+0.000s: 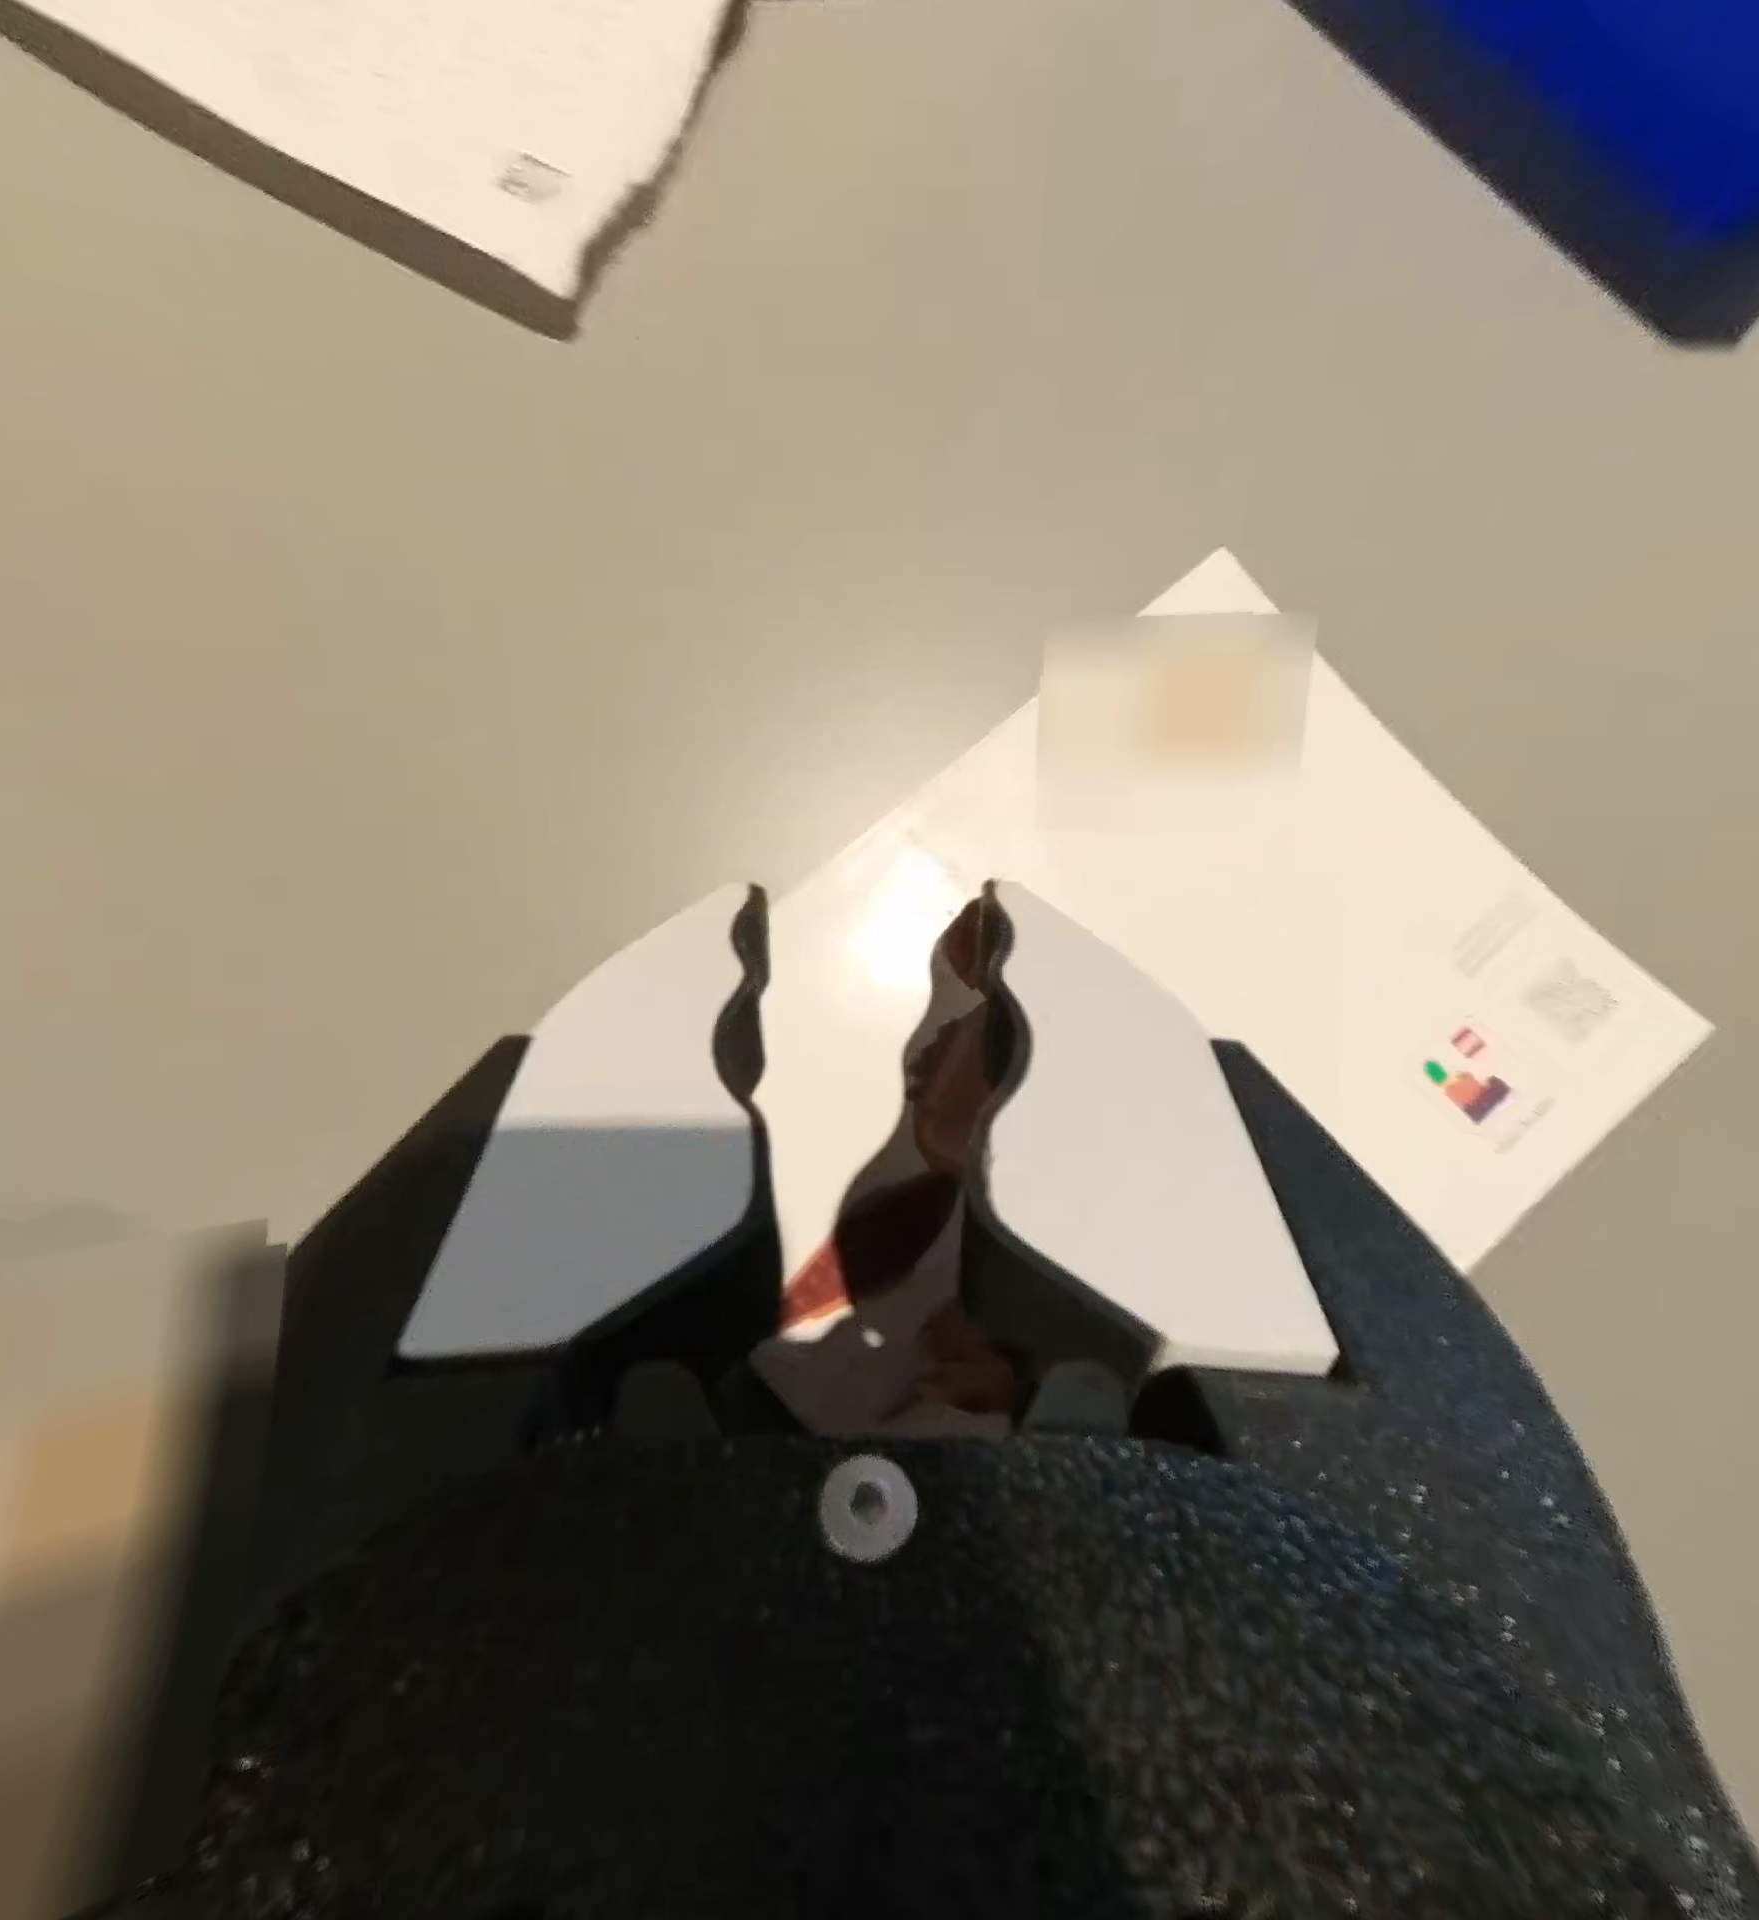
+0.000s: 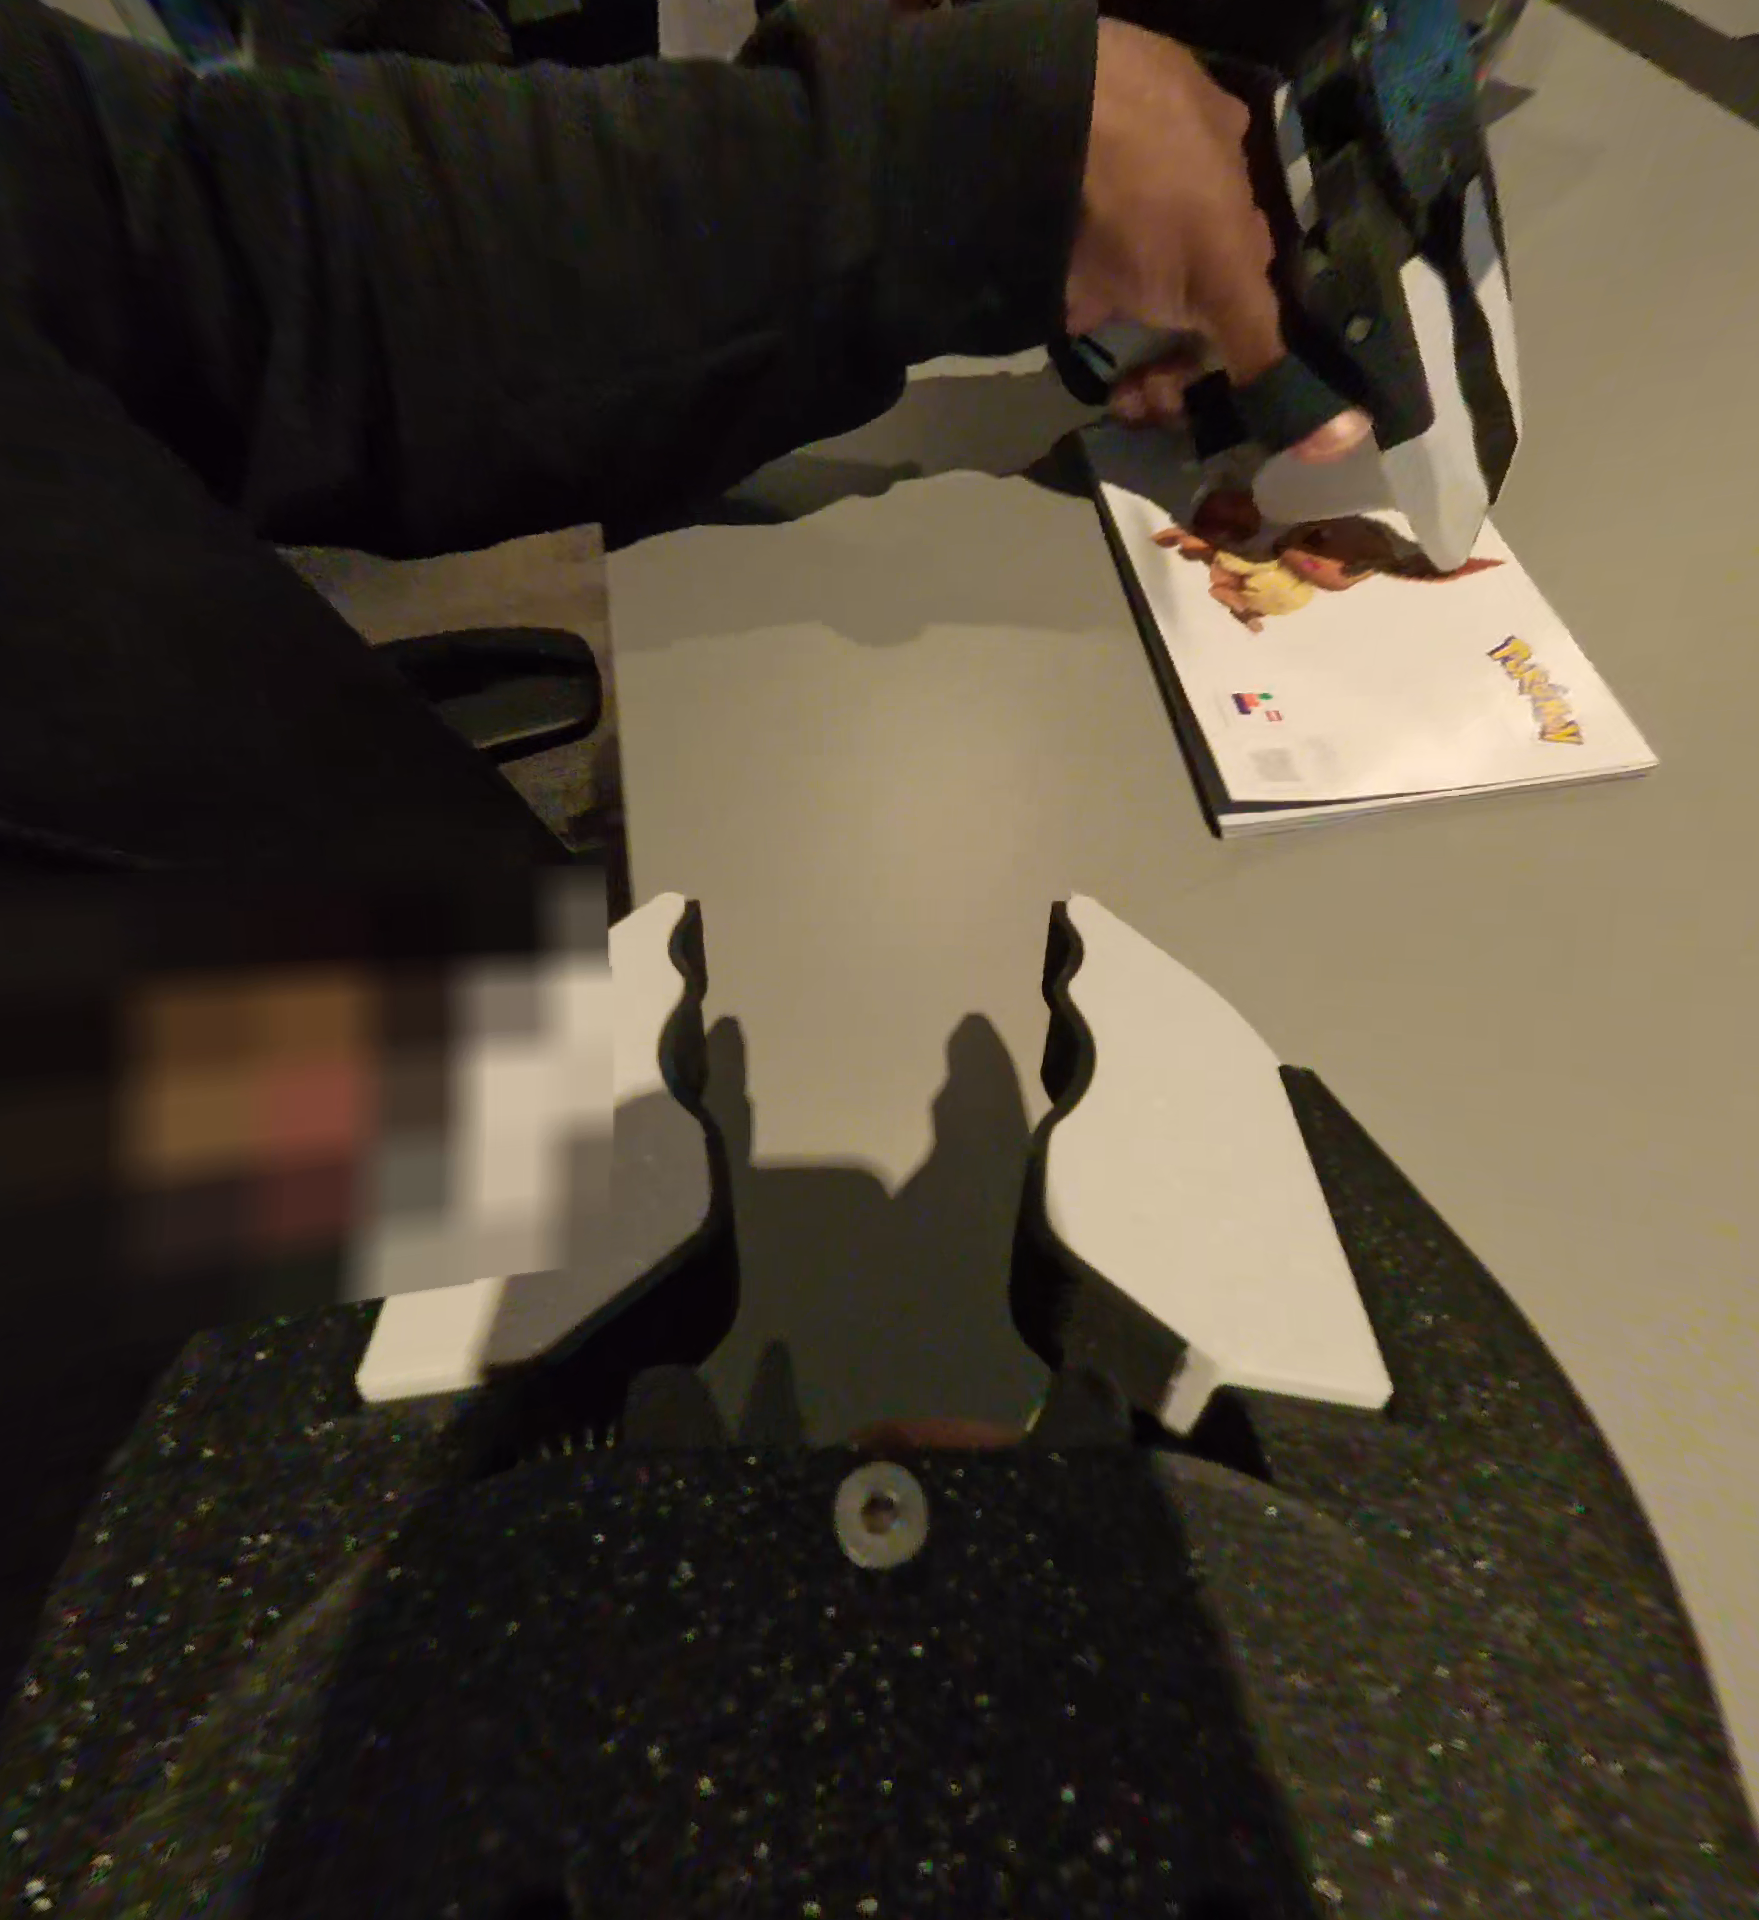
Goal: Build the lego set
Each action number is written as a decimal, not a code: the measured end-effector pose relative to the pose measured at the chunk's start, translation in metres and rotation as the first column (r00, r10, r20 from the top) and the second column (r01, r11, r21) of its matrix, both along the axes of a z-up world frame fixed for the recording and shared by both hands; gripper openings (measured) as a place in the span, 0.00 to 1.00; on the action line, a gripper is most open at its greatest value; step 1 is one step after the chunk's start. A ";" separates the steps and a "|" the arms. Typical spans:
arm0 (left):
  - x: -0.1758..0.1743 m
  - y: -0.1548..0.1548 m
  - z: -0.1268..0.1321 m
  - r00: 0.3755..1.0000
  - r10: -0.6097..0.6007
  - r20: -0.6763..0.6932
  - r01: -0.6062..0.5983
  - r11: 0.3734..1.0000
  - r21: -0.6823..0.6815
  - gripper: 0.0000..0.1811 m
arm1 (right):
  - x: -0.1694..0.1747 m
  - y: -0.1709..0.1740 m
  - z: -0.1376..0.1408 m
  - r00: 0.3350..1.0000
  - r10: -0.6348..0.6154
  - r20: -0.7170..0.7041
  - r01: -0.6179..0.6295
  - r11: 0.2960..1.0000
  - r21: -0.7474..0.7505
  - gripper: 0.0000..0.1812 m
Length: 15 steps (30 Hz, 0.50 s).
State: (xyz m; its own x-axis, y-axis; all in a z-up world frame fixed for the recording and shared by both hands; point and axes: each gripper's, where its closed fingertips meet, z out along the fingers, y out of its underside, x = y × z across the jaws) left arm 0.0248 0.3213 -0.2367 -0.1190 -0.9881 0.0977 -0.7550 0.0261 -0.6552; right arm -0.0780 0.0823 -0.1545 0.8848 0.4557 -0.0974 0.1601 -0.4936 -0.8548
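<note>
Left claw (image 1: 870, 904): parted, empty, tips over booklet (image 1: 1374, 935). Right claw (image 2: 875, 914): wide apart, empty, above bare table (image 2: 854, 727). Risk: glossy cover may slip under the tips.

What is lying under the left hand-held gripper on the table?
Under the left hand-held gripper lies a white instruction booklet on the grey table. The gripper covers part of its cover picture; its inside pages are hidden.

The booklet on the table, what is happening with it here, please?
A person holds a gripper in each hand. The left gripper is lowered onto the cover of the white instruction booklet lying closed on the grey table; whether it touches is unclear. The right gripper hangs open over bare table, holding nothing. No bricks are visible, so building has not begun.
</note>
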 end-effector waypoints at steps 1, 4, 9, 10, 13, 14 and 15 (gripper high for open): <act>-0.004 -0.008 0.000 1.000 -0.015 -0.002 0.015 1.000 0.023 0.19 | -0.003 -0.008 0.000 1.000 -0.006 -0.014 0.006 1.000 0.008 0.35; -0.019 -0.050 0.001 0.995 -0.096 0.010 0.096 0.995 0.012 0.16 | -0.008 -0.025 0.005 0.996 -0.045 -0.072 0.048 0.998 0.042 0.35; -0.046 -0.124 0.000 0.993 -0.116 0.027 0.115 0.993 0.036 0.15 | -0.011 -0.052 -0.006 0.975 -0.147 -0.167 0.151 0.988 0.011 0.34; -0.050 -0.138 0.000 0.993 -0.116 0.031 0.115 0.993 0.040 0.15 | -0.011 -0.058 -0.011 0.968 -0.167 -0.188 0.169 0.986 -0.006 0.34; -0.059 -0.170 0.002 0.989 -0.137 0.056 0.132 0.988 0.084 0.15 | -0.011 -0.071 -0.024 0.947 -0.216 -0.239 0.213 0.976 -0.038 0.33; -0.060 -0.177 0.001 0.990 -0.129 0.065 0.121 0.987 0.105 0.15 | -0.010 -0.073 -0.027 0.941 -0.227 -0.252 0.225 0.974 -0.038 0.34; -0.061 -0.177 0.001 0.990 -0.118 0.071 0.109 0.987 0.120 0.16 | -0.009 -0.073 -0.029 0.937 -0.233 -0.261 0.232 0.972 -0.034 0.34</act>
